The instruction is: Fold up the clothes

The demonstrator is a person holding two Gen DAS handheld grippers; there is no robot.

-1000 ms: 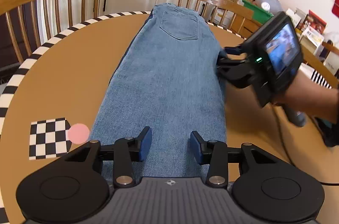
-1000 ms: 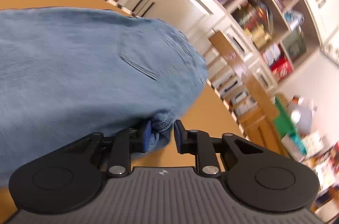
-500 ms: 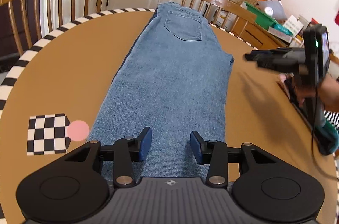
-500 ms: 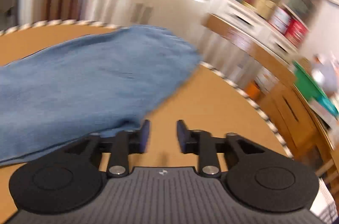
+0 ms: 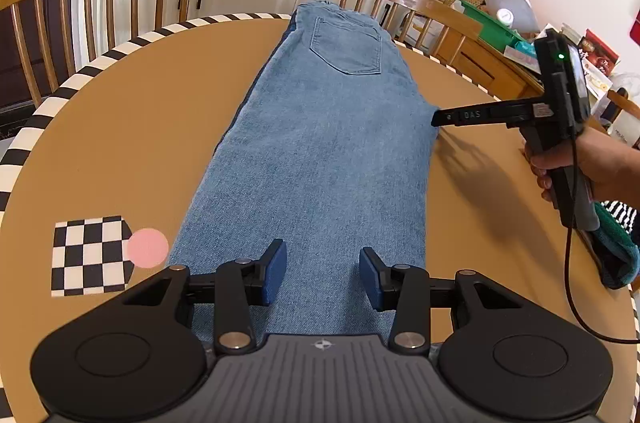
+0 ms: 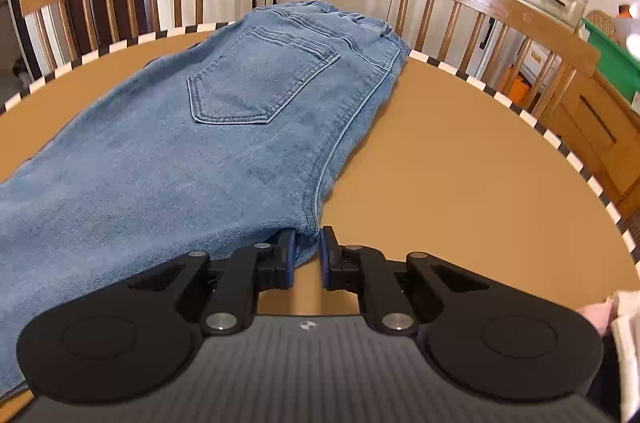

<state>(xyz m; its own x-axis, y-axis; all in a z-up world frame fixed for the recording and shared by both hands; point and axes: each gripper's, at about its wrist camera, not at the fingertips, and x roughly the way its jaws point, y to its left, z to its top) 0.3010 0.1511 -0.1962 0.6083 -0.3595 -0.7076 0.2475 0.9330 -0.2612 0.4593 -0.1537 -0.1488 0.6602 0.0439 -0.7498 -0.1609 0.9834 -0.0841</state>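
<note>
A: Start at the left. What's there?

B: A checkered marker (image 5: 90, 255) with a pink dot (image 5: 147, 247) lies on the tabletop (image 5: 132, 127), just beside the leg end of the jeans (image 5: 320, 151). The left gripper (image 5: 322, 273) hovers over that end, jaws wide, nothing between them. It has hardly moved in the last second.

A: And the jeans?

B: Already folded lengthwise, one leg on the other, in a long strip down the middle of the tabletop. The back pocket (image 5: 347, 45) faces up at the far end, where the waist reaches the striped rim by the chairs (image 5: 404, 3).

A: So what changed?

B: The right side. A second ago the right gripper (image 6: 307, 250) was pinching the crotch bulge on the strip's right edge. Half a second ago it had let go and swung away over bare tabletop. Now it is back at that edge, jaws narrow, with the denim corner poking between the fingers (image 6: 286, 255). I can't tell whether it is actually clamped; a slim gap shows on the right pad's side.

A: From the left camera?

B: There it comes in level from the right, tip touching the edge about halfway along, in the person's hand (image 5: 560, 163).

A: Meaning for the fold?

B: My guess: the bulge is being tidied so the strip has straight sides. The crosswise fold, legs toward waist, isn't begun, and the left gripper looks placed for it.
</note>
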